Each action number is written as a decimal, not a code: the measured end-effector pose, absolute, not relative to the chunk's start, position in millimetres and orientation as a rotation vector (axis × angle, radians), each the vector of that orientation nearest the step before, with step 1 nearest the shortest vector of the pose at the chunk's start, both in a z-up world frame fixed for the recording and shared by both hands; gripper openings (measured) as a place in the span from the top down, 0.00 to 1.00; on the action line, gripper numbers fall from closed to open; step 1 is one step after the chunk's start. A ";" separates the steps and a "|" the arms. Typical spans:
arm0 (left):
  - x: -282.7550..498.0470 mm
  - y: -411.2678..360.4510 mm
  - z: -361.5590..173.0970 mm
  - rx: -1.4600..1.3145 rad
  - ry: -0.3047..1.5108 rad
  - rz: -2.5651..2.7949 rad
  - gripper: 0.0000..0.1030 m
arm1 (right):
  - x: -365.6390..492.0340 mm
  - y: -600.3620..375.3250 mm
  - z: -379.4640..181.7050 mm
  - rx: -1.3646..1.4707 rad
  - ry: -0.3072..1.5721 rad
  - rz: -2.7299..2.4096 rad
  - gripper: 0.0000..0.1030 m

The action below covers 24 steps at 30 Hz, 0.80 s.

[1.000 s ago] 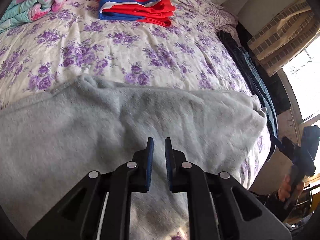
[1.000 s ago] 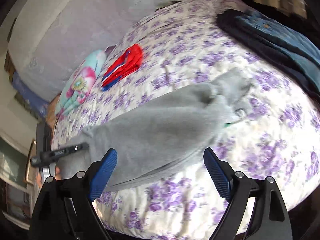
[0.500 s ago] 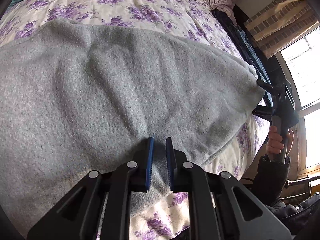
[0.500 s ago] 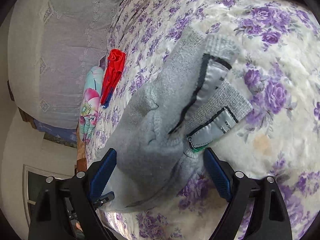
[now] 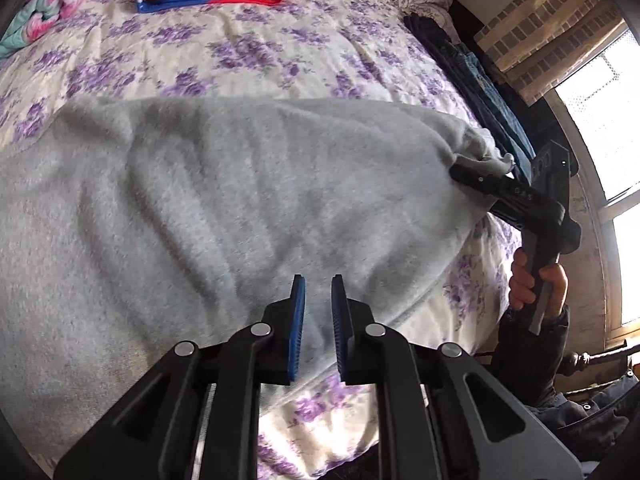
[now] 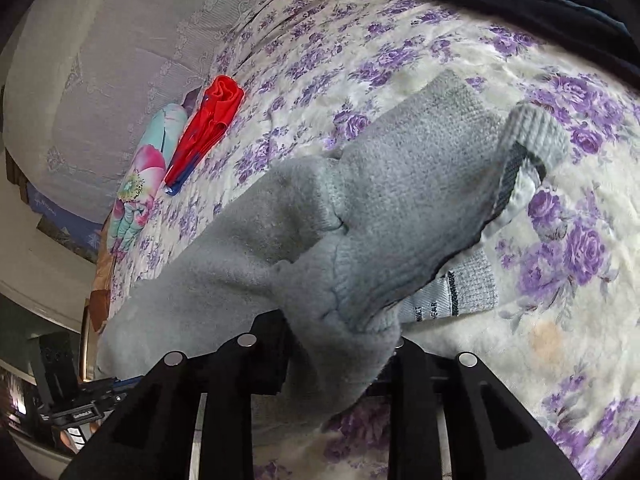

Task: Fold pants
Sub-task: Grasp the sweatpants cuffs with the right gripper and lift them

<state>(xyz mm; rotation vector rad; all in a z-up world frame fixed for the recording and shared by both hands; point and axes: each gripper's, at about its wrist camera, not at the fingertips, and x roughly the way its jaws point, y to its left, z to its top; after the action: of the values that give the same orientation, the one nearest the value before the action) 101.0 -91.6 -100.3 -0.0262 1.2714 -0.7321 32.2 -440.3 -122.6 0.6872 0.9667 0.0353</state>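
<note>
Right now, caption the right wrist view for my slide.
Right gripper closing on the grey pants at the waistband, on a floral bedspread.

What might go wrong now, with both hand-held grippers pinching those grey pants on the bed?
The right hand-held gripper is closing on a thick bunch near the waistband; it may catch extra layers and spoil the fold. The left hand-held gripper holds only the edge of the grey pants, which might slip out when lifted.
</note>
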 end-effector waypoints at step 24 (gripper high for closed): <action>134.6 -243.8 -135.3 0.040 1.284 -0.741 0.91 | 29.1 -441.1 -121.4 0.674 0.985 0.027 0.73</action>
<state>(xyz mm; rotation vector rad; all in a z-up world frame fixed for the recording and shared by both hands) 134.6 -243.8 -135.3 0.0401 1.2838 -0.7410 29.1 -441.1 -121.4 0.6742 0.9847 0.0273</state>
